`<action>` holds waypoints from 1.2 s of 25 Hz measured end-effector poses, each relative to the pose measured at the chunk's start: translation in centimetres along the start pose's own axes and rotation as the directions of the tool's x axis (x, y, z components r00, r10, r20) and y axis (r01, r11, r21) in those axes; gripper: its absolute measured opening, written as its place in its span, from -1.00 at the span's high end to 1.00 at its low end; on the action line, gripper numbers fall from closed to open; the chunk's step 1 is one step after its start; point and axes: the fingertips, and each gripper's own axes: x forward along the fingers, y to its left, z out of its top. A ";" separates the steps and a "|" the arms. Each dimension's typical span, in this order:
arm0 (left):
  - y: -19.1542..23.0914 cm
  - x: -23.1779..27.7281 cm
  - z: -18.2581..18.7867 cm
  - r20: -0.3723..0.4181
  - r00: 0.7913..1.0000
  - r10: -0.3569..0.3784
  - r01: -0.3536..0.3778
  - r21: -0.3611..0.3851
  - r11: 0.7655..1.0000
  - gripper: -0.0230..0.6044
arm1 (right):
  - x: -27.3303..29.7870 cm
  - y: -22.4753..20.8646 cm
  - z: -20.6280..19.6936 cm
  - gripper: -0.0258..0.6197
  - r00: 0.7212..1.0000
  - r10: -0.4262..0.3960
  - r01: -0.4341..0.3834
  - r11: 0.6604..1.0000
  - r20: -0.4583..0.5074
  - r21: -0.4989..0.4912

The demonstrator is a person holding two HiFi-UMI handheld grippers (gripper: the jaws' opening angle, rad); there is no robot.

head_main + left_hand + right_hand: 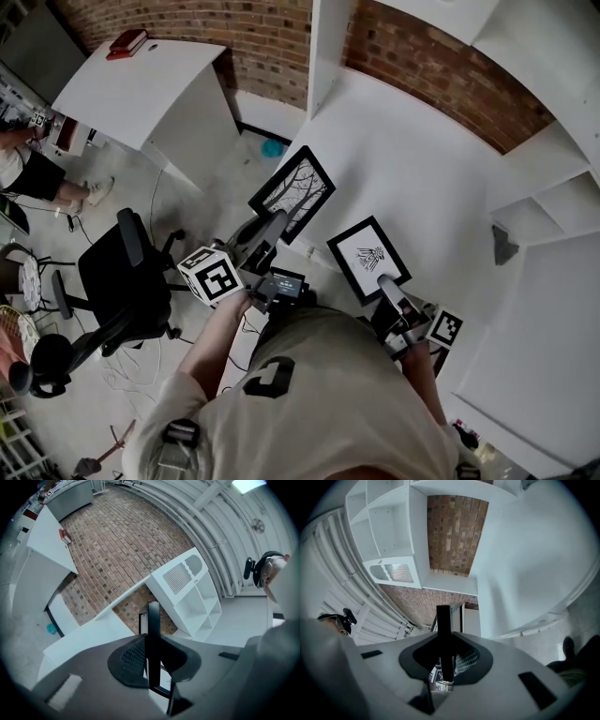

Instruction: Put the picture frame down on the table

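In the head view I hold two black picture frames in the air at the near edge of the white table point(422, 150). The tree picture frame point(293, 192) is clamped at its lower corner by my left gripper point(270, 232), which is shut on it. The second frame point(368, 256), with a small drawing, is held at its lower edge by my right gripper point(387, 286), also shut. In the left gripper view the frame's dark edge point(153, 634) stands upright between the jaws. The right gripper view shows its frame's edge point(444, 634) the same way.
A black office chair point(122, 281) stands on the floor at my left. A white desk point(150, 89) with a red object point(127, 42) is at the upper left. White shelving point(553, 206) borders the table's right side, against a brick wall point(272, 37). A teal object point(273, 148) lies on the floor.
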 end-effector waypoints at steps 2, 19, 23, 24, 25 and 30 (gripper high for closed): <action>0.1 0.4 0.9 0.006 1.000 -0.019 0.019 -0.004 1.000 0.77 | 0.7 0.4 0.0 0.77 1.000 0.000 0.000 1.000 0.007 0.001; -2.6 11.5 -1.6 -0.039 0.999 -0.032 0.033 0.008 0.999 0.77 | -3.2 -1.1 7.8 0.77 0.998 0.000 -0.004 0.999 0.064 0.053; -1.7 11.9 -1.6 -0.051 0.999 -0.010 0.010 -0.001 1.000 0.77 | -3.4 -1.0 7.9 0.77 0.997 0.001 -0.006 0.998 0.079 0.058; -1.3 11.9 -1.5 -0.053 0.999 -0.009 0.008 -0.006 1.000 0.77 | -3.3 -1.1 7.9 0.77 0.997 0.000 -0.005 0.998 0.082 0.059; -0.8 12.1 -1.5 -0.057 0.998 -0.005 0.005 -0.005 1.000 0.77 | -3.3 -1.2 7.9 0.77 0.996 -0.001 -0.004 0.998 0.085 0.059; 1.7 15.7 -2.8 -0.092 0.994 0.055 -0.051 0.037 0.998 0.77 | -4.6 -2.2 10.1 0.77 0.996 -0.007 0.002 0.998 0.086 0.065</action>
